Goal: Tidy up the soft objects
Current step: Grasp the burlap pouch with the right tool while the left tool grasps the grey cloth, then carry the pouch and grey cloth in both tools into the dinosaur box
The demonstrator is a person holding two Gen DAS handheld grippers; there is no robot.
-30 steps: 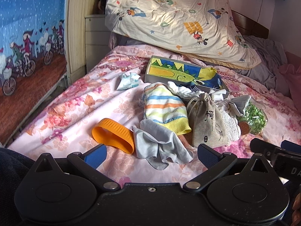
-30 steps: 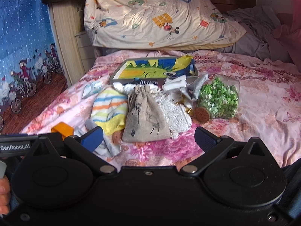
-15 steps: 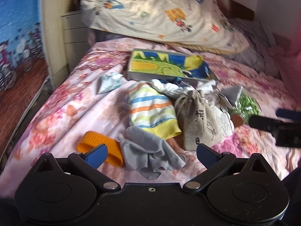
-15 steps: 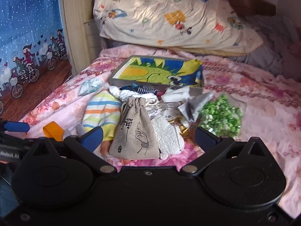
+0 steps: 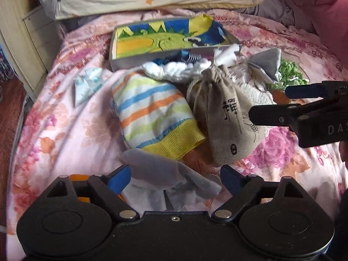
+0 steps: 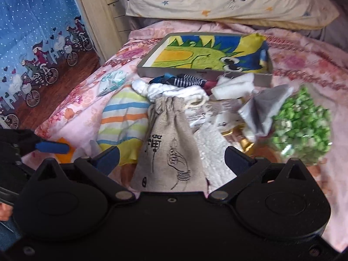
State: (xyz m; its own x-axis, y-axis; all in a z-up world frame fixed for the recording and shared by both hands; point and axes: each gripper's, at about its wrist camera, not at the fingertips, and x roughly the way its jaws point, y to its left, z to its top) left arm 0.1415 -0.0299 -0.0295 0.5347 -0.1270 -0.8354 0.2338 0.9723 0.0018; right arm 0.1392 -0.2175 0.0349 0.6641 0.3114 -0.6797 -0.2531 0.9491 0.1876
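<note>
A pile of soft things lies on the flowered bedspread (image 5: 65, 130). My left gripper (image 5: 175, 179) is open, low over a crumpled grey cloth (image 5: 161, 171) that lies between its fingers. Beyond it are a striped knit garment (image 5: 152, 113), a linen drawstring bag (image 5: 224, 117) and white socks (image 5: 174, 69). My right gripper (image 6: 173, 157) is open too, its fingers standing either side of the linen bag (image 6: 171, 143). It also shows from the side as the right gripper (image 5: 269, 102) in the left wrist view. A flat box with a dinosaur picture (image 6: 206, 54) sits behind the pile.
An orange rubber piece (image 5: 80, 177) lies by my left finger. A clear bag of green bits (image 6: 302, 121), a white lace pouch (image 6: 211, 150) and a folded grey cloth (image 6: 265, 108) sit to the right. A cartoon pillow (image 6: 217, 0) leans at the bedhead. The bed edge and floor (image 6: 43, 76) are to the left.
Both grippers have moved forward and down toward the pile. The left one now straddles the grey cloth, the right one the linen bag. Both stayed open.
</note>
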